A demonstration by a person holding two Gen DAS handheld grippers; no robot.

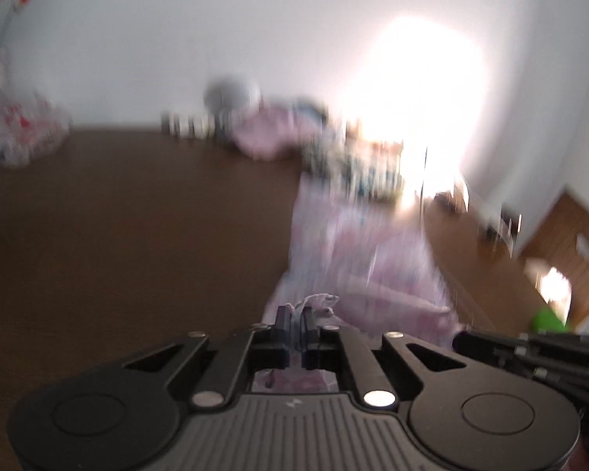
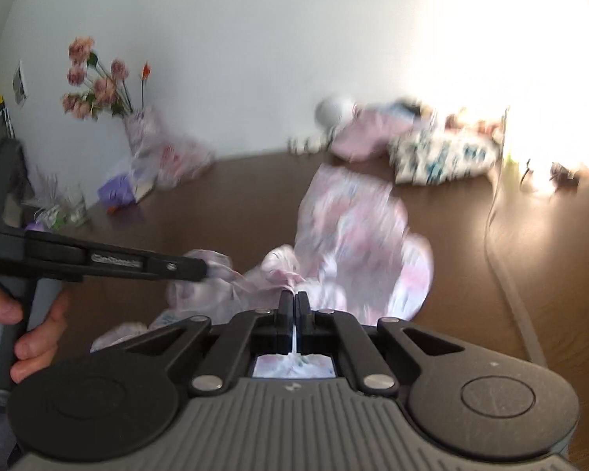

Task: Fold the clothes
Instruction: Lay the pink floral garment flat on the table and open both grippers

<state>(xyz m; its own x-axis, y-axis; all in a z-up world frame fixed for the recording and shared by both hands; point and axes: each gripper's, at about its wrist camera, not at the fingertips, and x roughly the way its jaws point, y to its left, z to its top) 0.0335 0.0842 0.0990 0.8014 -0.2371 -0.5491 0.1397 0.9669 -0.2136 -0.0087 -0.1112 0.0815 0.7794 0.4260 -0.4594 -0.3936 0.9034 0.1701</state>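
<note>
I could lose the thin pink-and-white flowery cloth garment [image 2: 357,235], because each of my jaws has only a tiny pinch of its edge, and the cloth is light and slippery-looking. If I pull my two hands apart too hard, one corner may slide out and the fold will flop. The far end of the garment lies on the dark brown wooden counter [image 2: 549,259], so it could drag and bunch up, or bump the pile of other pink and blue-patterned clothes [image 2: 432,149] by the white wall. A thin grey cable [image 2: 502,259] runs along the counter just beside the garment, and the cloth might catch on it. My left gripper [image 1: 295,316] is squeezed tight on a bit of the garment's edge, and a small tuft pokes up between the jaws. My right gripper [image 2: 293,300] is squeezed tight too, with cloth pinched in it. Both point forward and tilt down toward the counter. From the right wrist view, my left gripper comes in from the left side, held by my hand [image 2: 27,325], near the right one. Both pictures are blurry.
</note>
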